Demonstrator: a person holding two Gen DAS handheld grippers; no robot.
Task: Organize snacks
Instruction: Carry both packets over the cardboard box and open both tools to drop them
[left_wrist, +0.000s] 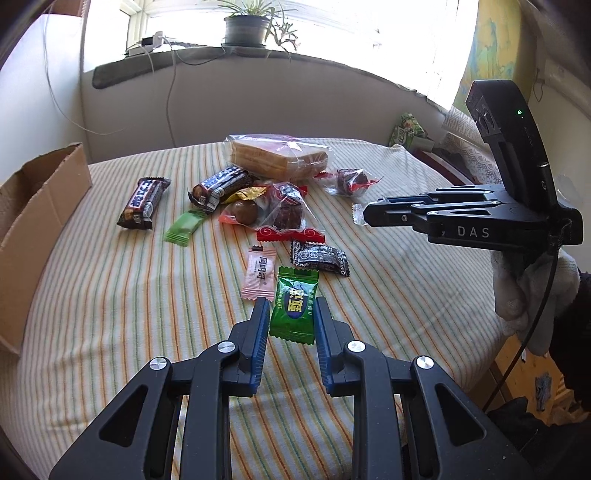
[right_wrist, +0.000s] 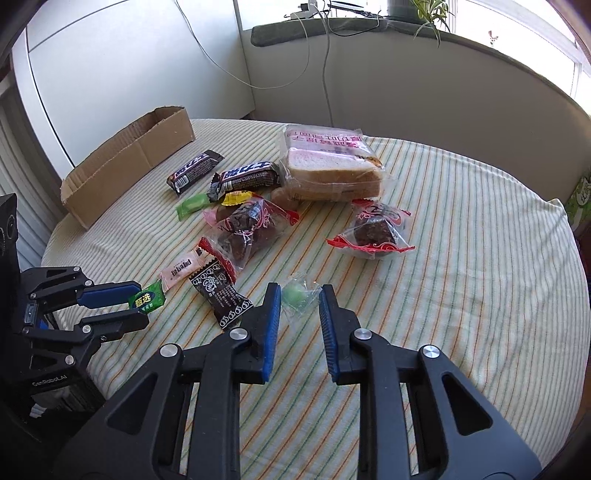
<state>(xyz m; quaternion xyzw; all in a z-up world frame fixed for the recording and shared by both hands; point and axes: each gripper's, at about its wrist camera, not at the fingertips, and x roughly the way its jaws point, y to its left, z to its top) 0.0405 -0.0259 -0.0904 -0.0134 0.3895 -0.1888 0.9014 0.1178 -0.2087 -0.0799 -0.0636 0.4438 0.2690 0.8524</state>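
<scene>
Two grippers here: my left gripper (left_wrist: 291, 314) is parted around the dark green candy (left_wrist: 294, 305), contact unclear. My right gripper (right_wrist: 298, 310) is spread around a clear-wrapped green sweet (right_wrist: 297, 296), blurry. Cardboard box (right_wrist: 127, 176) gets cut off on the striped tablecloth (right_wrist: 461, 295).

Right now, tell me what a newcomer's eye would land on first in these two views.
First, the jumble of wrapped snacks mid-table on the striped tablecloth, topped by the bagged sliced bread at the far side. Next, the two grippers: the left gripper has its open fingers either side of a bright green candy, and the right gripper frames a clear-wrapped pale green sweet. A cardboard box lies at the table's left edge.
</scene>
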